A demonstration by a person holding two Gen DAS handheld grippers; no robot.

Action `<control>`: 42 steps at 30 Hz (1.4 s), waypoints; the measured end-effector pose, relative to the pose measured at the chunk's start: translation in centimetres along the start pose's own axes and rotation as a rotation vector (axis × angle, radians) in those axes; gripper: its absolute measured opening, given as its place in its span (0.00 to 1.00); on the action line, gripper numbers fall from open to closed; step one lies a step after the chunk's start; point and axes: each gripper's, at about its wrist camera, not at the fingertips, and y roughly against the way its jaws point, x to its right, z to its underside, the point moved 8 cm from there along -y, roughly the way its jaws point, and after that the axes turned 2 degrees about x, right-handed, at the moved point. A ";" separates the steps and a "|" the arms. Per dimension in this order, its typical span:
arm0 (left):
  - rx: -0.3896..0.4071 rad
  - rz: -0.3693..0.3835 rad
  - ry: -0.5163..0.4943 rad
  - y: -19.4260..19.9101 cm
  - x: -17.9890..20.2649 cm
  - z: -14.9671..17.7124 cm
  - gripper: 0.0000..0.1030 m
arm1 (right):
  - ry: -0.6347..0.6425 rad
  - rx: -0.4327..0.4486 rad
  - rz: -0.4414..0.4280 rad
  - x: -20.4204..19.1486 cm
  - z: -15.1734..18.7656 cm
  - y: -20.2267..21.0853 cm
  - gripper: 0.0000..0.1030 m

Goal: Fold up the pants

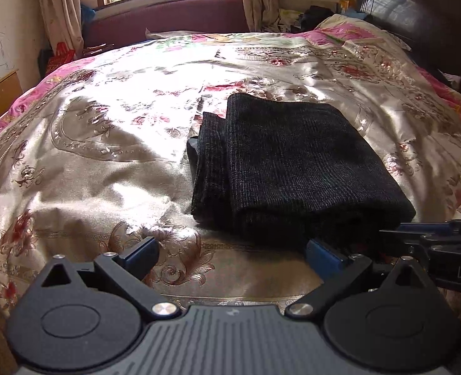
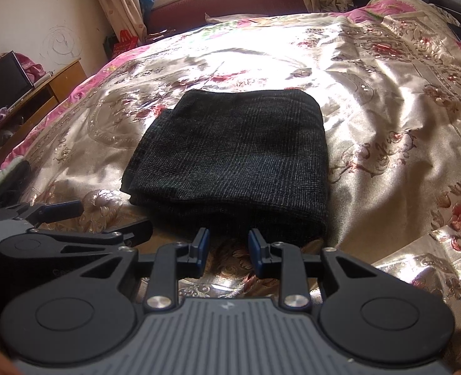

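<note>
A: What lies on the bed, and of what material?

B: Dark pants [image 2: 230, 159], a coarse black weave with fine pale flecks, folded into a thick, roughly rectangular stack with rounded far corners. Stepped layer edges show on the left side of the stack. It rests on a glossy satin bedspread [image 1: 89, 143], cream with embroidered red flowers, scrollwork and a pink border, creased and strongly sunlit.

A: How do the tools stand?

B: The left gripper [image 1: 233, 250] has its blue-padded fingers [image 1: 142, 251] wide apart over the bedspread, the right-hand finger just at the near edge of the pants. The right gripper [image 2: 228, 247] has its fingers [image 2: 202, 245] parted by a narrower gap, tips close to the near fold; contact cannot be judged. Neither grips cloth. Both bodies are matte black with ribbed grey housings and silver pivot screws.

A: Any writing?

B: The letters "DA" appear white on the right gripper's side in the left wrist view; the rest is cut off.
</note>
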 end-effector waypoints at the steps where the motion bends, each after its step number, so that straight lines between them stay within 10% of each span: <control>1: -0.001 -0.001 0.001 0.0 0.0 0.1 1.00 | -0.001 -0.003 0.000 0.0 0.1 -0.1 0.28; 42: -0.012 -0.024 0.008 -0.1 0.0 0.4 1.00 | -0.035 -0.026 -0.029 0.0 1.1 -0.9 0.28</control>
